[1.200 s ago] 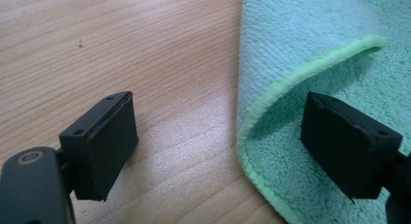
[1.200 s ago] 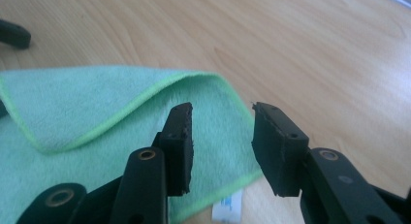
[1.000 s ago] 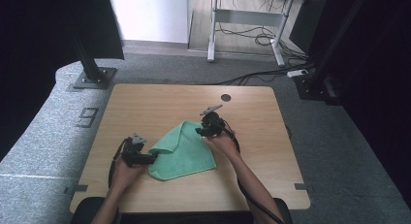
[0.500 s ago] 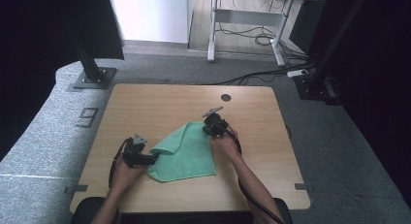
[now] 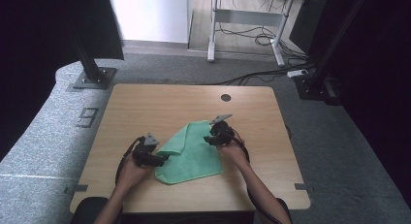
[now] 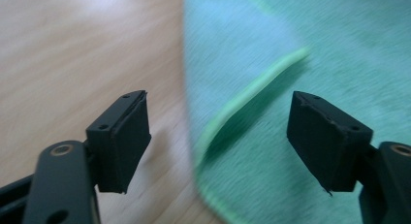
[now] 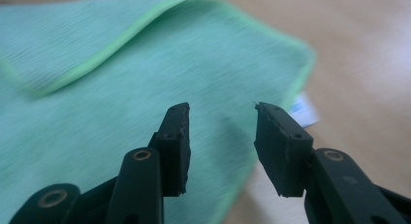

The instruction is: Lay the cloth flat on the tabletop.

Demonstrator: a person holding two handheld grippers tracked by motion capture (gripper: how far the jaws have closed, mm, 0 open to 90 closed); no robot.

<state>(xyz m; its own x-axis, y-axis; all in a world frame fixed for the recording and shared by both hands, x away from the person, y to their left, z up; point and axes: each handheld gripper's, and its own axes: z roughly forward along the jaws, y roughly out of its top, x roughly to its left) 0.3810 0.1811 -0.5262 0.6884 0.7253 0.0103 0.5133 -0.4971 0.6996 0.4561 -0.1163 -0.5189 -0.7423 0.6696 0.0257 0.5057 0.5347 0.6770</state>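
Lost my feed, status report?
Left gripper closing, right gripper reopened; both open, empty. Green cloth half-folded on table. Nothing in the way.

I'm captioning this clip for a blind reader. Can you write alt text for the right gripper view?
Two black tongs stand open just above a green cloth, nothing between them. One layer of the cloth is folded over, its lighter hem running diagonally at upper left, and a small white tag pokes out at its right edge on the wooden table.

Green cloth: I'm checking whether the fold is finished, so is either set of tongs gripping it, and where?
Nothing is held. Both tongs, left and right, stand open above the green cloth.
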